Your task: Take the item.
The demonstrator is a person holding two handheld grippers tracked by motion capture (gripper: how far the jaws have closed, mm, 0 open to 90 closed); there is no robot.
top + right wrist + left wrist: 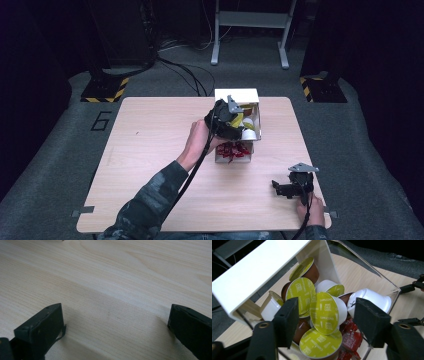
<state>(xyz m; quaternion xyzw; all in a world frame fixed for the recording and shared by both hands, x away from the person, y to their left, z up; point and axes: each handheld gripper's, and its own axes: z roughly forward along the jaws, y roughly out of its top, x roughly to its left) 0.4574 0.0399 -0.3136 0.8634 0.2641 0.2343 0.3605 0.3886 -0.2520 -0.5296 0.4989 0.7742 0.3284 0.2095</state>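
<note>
A white open box (236, 95) stands at the table's far middle, holding several coffee capsules with yellow-green lids (324, 312) and white ones (370, 297). Red sachets (233, 149) lie in its near compartment, also red sachets (350, 338). My left gripper (231, 120) hovers over the box, open, with its jaws either side of a tilted capsule but not touching it. My right gripper (286, 189) rests low over the bare wood near the table's front right, open and empty; its jaws stand wide apart in the right gripper view (112, 325).
The wooden table (150, 150) has free room on its left half and in front of the box. A metal stand (250, 22) and cables lie on the floor beyond the far edge.
</note>
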